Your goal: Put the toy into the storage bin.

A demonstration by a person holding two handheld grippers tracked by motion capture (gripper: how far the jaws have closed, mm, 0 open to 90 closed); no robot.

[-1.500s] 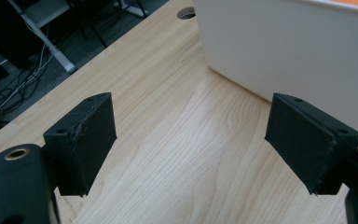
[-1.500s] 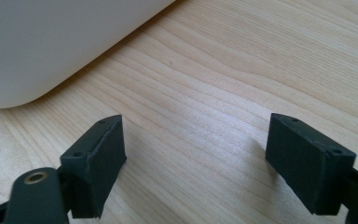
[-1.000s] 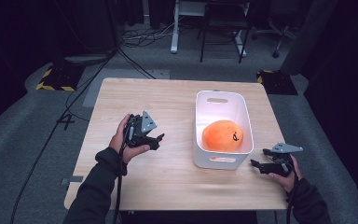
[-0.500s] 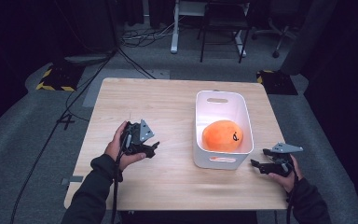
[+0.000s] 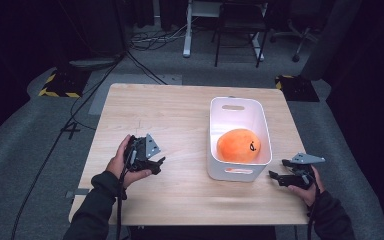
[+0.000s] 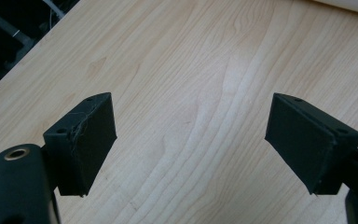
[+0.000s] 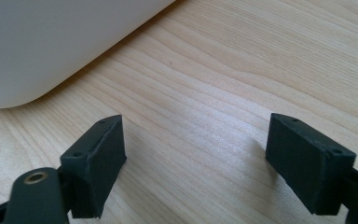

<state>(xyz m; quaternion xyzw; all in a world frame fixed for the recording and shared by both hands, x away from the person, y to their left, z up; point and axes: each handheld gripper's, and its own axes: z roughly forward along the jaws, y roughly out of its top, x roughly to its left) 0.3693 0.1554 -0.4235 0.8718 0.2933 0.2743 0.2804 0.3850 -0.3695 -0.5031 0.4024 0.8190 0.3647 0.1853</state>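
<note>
An orange round plush [image 5: 238, 145] with a small dark mark lies inside a white bin [image 5: 215, 135] right of the table's middle. My left gripper [image 5: 159, 165] rests low over the wood to the bin's left, open with bare table between its jaws [image 6: 191, 140]. My right gripper [image 5: 275, 177] sits by the table's front right corner, just right of the bin's near end, open and empty. In the right gripper view [image 7: 193, 158] the bin's white wall [image 7: 51, 42] curves past at the upper left.
The wooden table [image 5: 180, 115] stands on grey carpet. Cables [image 5: 80, 115] run across the floor at the left. A desk frame and chairs [image 5: 240, 25] stand behind the table, and hazard-striped blocks [image 5: 57, 85] sit at its far corners.
My left hand has drawn back toward the table's front edge and sunk lower with its gripper. The right hand, the bin and the plush stay where they were.
</note>
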